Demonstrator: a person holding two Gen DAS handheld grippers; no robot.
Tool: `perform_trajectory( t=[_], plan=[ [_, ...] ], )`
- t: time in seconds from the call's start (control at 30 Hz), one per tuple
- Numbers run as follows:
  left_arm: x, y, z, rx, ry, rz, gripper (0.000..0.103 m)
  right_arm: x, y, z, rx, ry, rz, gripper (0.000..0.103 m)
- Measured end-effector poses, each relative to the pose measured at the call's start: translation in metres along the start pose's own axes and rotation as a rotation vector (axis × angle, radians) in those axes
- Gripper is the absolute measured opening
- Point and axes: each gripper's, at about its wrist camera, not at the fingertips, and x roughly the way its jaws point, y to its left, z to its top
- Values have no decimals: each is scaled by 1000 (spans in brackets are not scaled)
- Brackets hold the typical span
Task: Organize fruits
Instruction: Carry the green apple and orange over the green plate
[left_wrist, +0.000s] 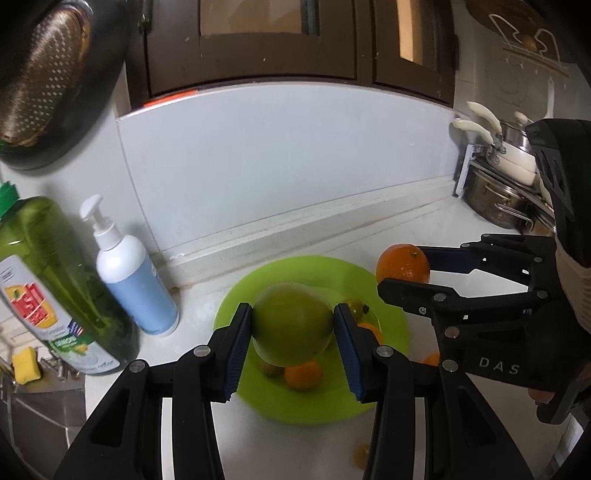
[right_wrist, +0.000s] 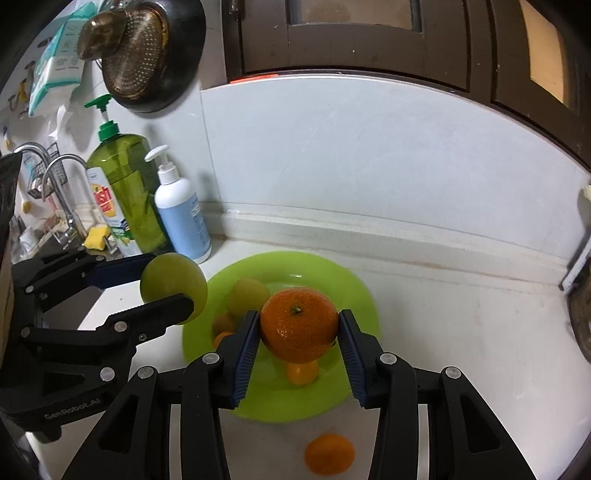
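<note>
The white table (right_wrist: 461, 332) is carrying everything, and the lime-green plate (right_wrist: 354, 291) lying on it is serving as the landmark. The plate is sitting near the back ledge, with several small fruits lying in its hollow: a pale green one (right_wrist: 247, 295) toward its left side and small orange ones (right_wrist: 301, 373) toward its front.

The left gripper (left_wrist: 291, 325) is hanging above the plate, its blue-padded fingers clamping a large green fruit (left_wrist: 291, 328) from both sides, so the fruit is being held off the plate. In the right wrist view this fruit is appearing over the plate's left rim.

The right gripper (right_wrist: 299, 332) is hovering above the plate's middle, squeezing a big orange (right_wrist: 299, 325) between its pads, stem end facing up; from the left wrist view the orange is showing just past the plate's right rim.

Left of the plate, a tall green dish-soap bottle (right_wrist: 125, 192) and a white pump bottle (right_wrist: 181, 214) are standing upright by the wall.

Just in front of the plate, a small orange (right_wrist: 328, 454) is lying on the table, apart from the rim.
</note>
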Motion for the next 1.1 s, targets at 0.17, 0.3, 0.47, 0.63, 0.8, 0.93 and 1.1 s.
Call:
perform_trajectory(
  t=[0.17, 0.3, 0.47, 0.63, 0.8, 0.93, 1.1],
  plan=[
    [27, 10, 10, -18, 45, -16, 45, 23, -9, 12, -8, 28, 3, 44],
    [48, 18, 17, -25, 74, -13, 45, 43, -14, 15, -10, 60, 3, 44],
    [72, 25, 25, -26, 94, -20, 45, 68, -23, 12, -4, 108, 6, 44],
    [99, 28, 30, -19, 135, -35, 45, 90, -33, 9, 15, 144, 15, 44],
    [116, 29, 31, -7, 170, -41, 45, 101, -38, 8, 22, 163, 20, 44],
    [120, 30, 32, 13, 188, -43, 45, 108, -38, 9, 22, 170, 25, 44],
    [122, 29, 34, 19, 206, -42, 45, 113, -37, 10, 20, 176, 35, 44]
  ],
)
